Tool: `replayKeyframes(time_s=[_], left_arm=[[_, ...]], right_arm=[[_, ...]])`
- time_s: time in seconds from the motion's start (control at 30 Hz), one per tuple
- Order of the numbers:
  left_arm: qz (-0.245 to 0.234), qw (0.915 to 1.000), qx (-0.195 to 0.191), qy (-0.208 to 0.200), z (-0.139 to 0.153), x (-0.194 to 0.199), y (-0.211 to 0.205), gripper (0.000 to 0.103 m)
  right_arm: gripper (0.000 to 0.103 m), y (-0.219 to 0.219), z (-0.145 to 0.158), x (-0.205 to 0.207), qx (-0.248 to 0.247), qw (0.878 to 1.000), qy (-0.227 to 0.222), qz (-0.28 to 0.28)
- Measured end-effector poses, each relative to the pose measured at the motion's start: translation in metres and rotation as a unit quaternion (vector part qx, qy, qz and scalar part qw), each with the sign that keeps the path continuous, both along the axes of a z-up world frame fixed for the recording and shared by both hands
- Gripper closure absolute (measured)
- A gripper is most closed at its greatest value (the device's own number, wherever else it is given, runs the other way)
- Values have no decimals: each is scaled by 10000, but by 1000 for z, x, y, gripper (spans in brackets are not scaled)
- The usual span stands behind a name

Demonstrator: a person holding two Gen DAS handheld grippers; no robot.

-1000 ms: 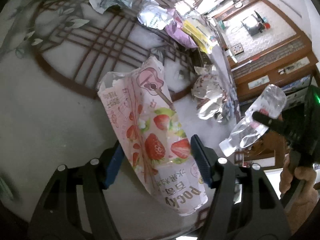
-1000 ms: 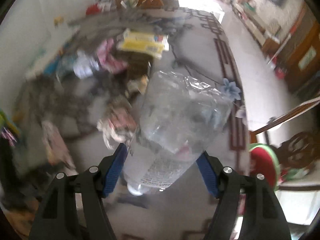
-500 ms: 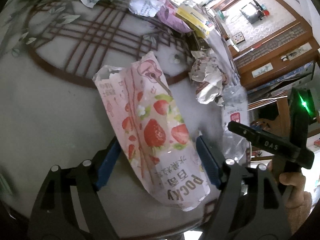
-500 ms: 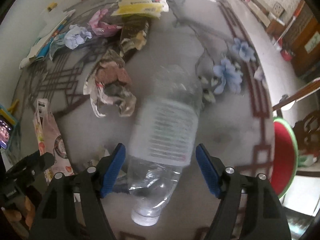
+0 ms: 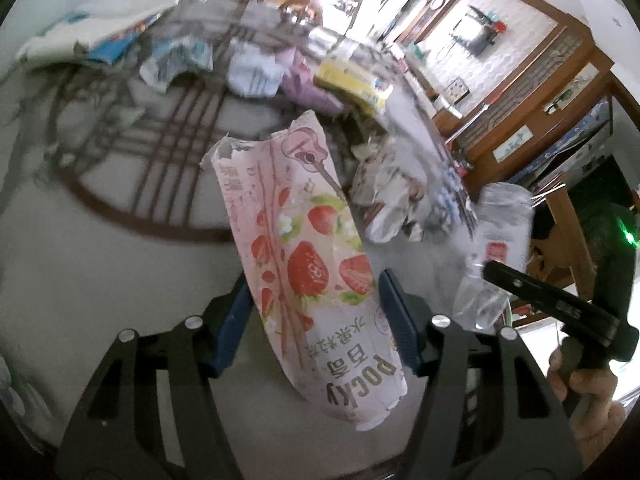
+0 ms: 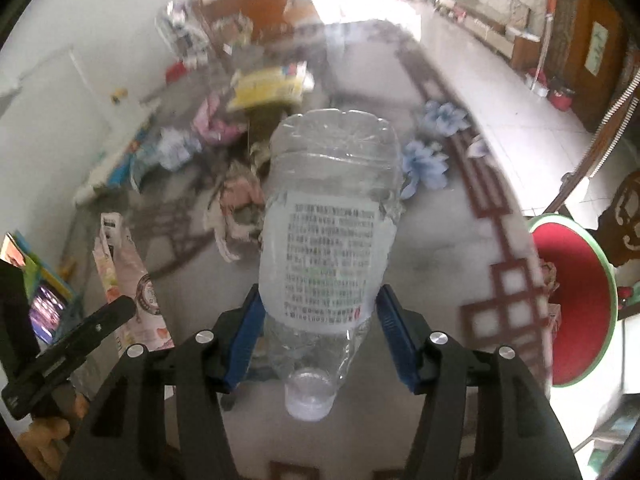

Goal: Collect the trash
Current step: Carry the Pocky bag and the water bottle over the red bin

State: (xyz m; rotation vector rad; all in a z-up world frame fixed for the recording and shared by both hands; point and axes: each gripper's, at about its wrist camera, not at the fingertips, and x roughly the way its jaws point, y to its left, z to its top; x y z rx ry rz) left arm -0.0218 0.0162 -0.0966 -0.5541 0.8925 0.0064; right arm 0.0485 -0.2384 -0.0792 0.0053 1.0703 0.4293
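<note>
Crumpled wrappers (image 5: 384,196) behind Pocky bag (image 5: 316,276)

The right gripper (image 6: 318,338) fingers (image 6: 244,336) clamp a clear plastic bottle (image 6: 328,236), cap nearest the camera, above the littered table (image 6: 432,240).

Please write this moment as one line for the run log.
left tongs: shut on Pocky wrapper | right tongs: shut on plastic bottle | both lifted above table
</note>
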Motion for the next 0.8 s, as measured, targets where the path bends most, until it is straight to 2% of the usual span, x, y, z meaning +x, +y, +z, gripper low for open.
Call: replayKeyframes(time_s=[0.07,0.33,0.57,0.67,0.8], left_arm=[[-49,10000,11,-64,2,-1,-2,42],[-225,9982,490,-271,10,3,-19,42],[-116,9885,1306,-746,32,-5,-34,42],[-90,9854,1408,-954,46,-8,-44,42],[-206,9850,1172,-1248,61,-7,-70,42]], right_arm=[[47,-11,6,-5,122,9998,-107,-127],[49,-76,23,-22,603,9942,-373,-809],[50,-124,45,-42,923,9858,-776,-1167],[50,-138,48,-47,911,9848,-864,-1198],[50,-153,45,-51,1030,9819,-868,-1333]])
